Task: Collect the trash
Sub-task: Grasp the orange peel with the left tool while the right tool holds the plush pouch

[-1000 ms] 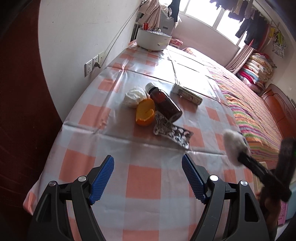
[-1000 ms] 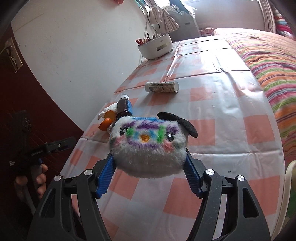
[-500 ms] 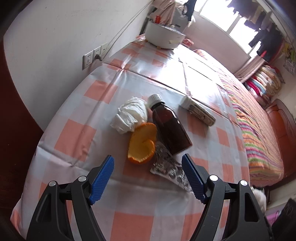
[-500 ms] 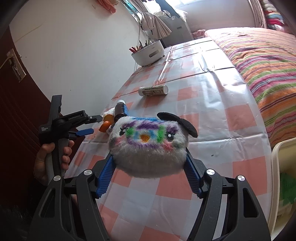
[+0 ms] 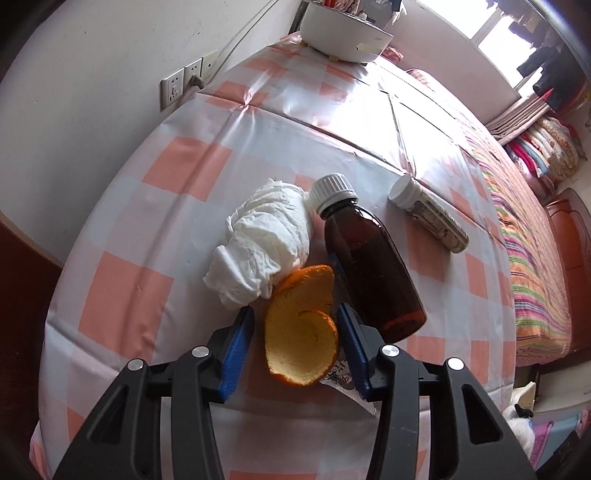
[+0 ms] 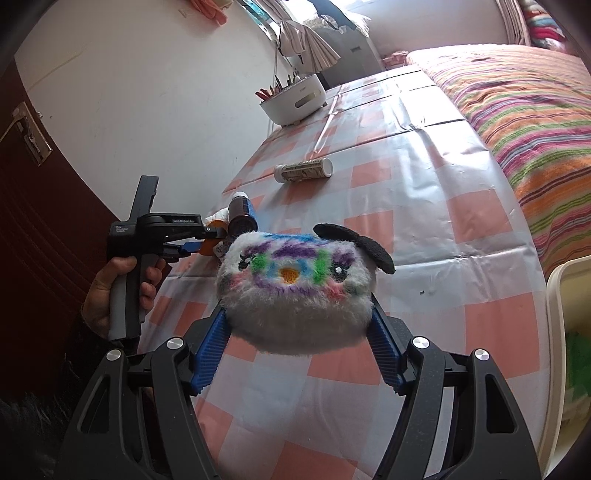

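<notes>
- On the checked counter (image 5: 155, 206), the left hand-held gripper (image 5: 295, 334) brackets the orange peel (image 5: 301, 325), its blue pads not visibly pressing it.
- At the peel's 11 o'clock: crumpled tissue (image 5: 262, 247); at 2 o'clock: brown bottle (image 5: 369, 266).
- The right hand-held gripper (image 6: 295, 347) clamps a plush toy (image 6: 295, 284).

white wall (image 5: 92, 85) with plugs (image 5: 184, 79), checked table cloth (image 5: 155, 206), stripy bed (image 6: 524, 96), bright window (image 5: 495, 22).
</notes>
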A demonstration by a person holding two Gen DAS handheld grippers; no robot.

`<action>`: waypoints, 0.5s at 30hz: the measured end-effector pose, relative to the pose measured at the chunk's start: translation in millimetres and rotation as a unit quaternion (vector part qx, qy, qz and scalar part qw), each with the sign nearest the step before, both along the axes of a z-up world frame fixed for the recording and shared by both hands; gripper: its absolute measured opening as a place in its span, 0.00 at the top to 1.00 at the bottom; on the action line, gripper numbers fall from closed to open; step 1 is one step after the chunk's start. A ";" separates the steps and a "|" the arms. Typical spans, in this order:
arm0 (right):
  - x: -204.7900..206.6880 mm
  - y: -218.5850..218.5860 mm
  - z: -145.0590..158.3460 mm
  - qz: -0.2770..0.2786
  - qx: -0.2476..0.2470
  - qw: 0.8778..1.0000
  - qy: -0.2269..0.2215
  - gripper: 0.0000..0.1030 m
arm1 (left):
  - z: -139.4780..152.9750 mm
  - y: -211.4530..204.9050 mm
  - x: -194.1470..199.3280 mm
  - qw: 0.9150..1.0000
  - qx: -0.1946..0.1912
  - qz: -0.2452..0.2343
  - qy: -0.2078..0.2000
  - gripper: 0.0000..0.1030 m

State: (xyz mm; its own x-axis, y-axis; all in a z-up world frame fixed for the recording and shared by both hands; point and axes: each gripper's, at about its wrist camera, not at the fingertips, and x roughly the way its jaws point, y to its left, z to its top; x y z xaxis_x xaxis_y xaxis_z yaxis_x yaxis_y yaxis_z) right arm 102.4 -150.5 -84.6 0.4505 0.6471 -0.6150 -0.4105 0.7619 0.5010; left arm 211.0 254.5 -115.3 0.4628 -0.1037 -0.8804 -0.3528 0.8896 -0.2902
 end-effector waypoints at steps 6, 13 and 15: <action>0.3 -5.8 4.1 -0.004 0.008 1.000 -0.002 0.34 | 2.7 -0.5 -4.1 1.000 0.010 0.000 0.000 0.76; -3.0 -10.0 5.3 -0.010 0.014 1.000 -0.006 0.34 | 7.6 -1.9 -17.8 1.000 0.010 -0.004 -0.012 0.81; -6.0 -12.2 7.2 -0.013 0.015 1.000 -0.009 0.34 | 10.4 -3.6 -25.9 1.000 0.006 -0.008 -0.019 0.81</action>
State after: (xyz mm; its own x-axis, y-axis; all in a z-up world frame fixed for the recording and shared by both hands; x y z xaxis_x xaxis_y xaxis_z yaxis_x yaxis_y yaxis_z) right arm 96.4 -162.7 -77.4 0.4786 0.6529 -0.5870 -0.4003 0.7573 0.5159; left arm 185.0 250.9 -104.9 0.4942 -0.1001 -0.8635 -0.3281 0.8984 -0.2919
